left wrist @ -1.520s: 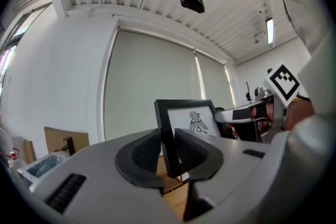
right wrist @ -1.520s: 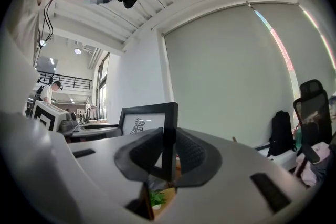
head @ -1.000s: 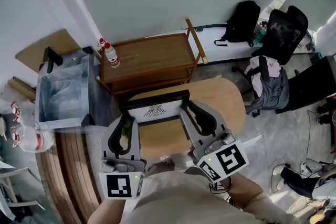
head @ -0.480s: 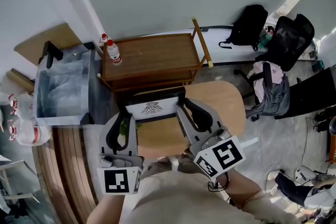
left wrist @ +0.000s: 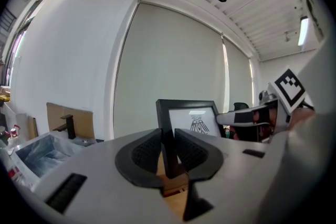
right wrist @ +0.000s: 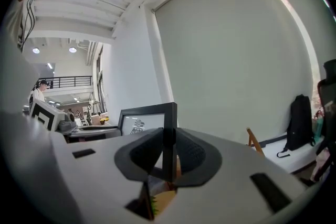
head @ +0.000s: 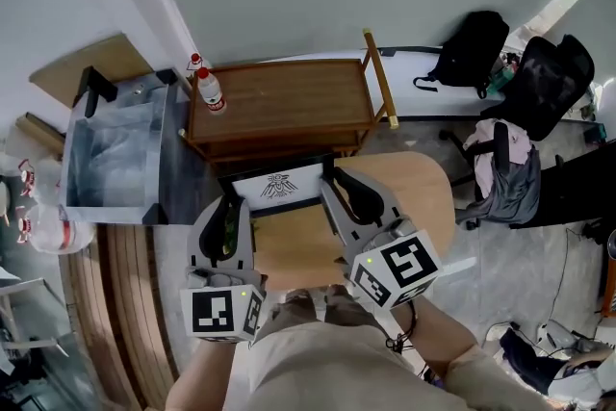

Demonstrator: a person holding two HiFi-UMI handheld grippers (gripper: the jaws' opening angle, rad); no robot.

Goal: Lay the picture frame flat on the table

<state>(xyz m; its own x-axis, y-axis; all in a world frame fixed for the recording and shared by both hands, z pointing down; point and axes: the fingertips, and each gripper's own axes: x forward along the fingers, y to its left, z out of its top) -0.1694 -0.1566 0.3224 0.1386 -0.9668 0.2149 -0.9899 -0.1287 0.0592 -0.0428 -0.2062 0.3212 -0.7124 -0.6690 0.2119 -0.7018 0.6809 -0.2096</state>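
A black picture frame [head: 279, 186] with a white print of a winged figure stands upright, held over the round wooden table [head: 404, 188]. My left gripper [head: 229, 207] is shut on the frame's left side bar [left wrist: 166, 139], the pads pressing both faces. On the opposite side, my right gripper [head: 332, 191] is shut on the right side bar [right wrist: 169, 134]. In the left gripper view the print [left wrist: 198, 122] faces the camera, with the right gripper [left wrist: 247, 115] beyond it. The frame's lower edge is hidden behind the jaws.
A brown wooden trolley [head: 279, 106] stands beyond the table, with a spray bottle [head: 209, 89] at its left end. A clear plastic bin [head: 115, 159] sits to the left. Black office chairs [head: 539, 91] and a backpack [head: 467, 48] are at the right.
Both grippers keep their hold on the frame. The frame and grippers have shifted slightly up and away in the head view, and the camera's view has drifted.
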